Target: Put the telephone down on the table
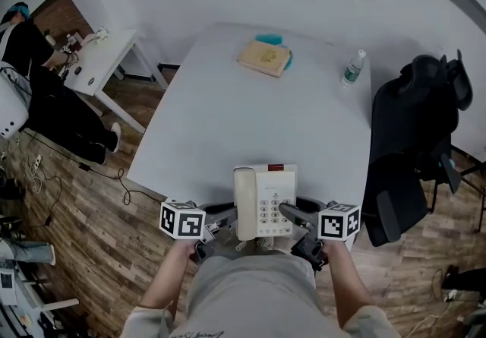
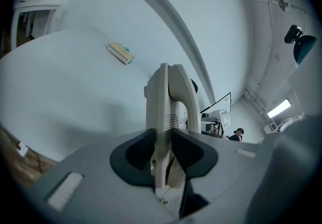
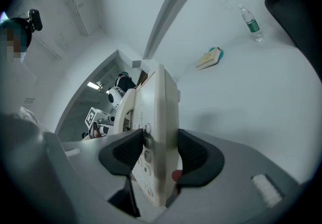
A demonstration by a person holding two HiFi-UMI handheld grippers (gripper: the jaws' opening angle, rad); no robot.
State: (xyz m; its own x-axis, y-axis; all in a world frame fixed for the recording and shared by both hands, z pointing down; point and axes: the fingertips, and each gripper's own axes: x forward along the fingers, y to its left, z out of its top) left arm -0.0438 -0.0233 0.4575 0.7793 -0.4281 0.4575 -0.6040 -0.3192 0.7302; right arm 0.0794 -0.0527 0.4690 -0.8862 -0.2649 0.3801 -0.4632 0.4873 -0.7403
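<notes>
A cream telephone (image 1: 262, 200) with its handset on the left and a keypad sits between my two grippers, over the near edge of the white table (image 1: 228, 116). I cannot tell whether it touches the table. My left gripper (image 1: 224, 220) is shut on the phone's left side, handset included. In the left gripper view the dark pads press the telephone (image 2: 168, 112) edge-on within the left gripper (image 2: 163, 153). My right gripper (image 1: 292, 215) is shut on the right side. The right gripper view shows the telephone (image 3: 153, 127) clamped across its keypad by the right gripper (image 3: 161, 156).
A tan book (image 1: 264, 57) on something teal lies at the table's far side, with a water bottle (image 1: 353, 68) at the far right. A black office chair (image 1: 414, 146) stands right of the table. A small white table (image 1: 99, 55) and a seated person (image 1: 45, 101) are at the left.
</notes>
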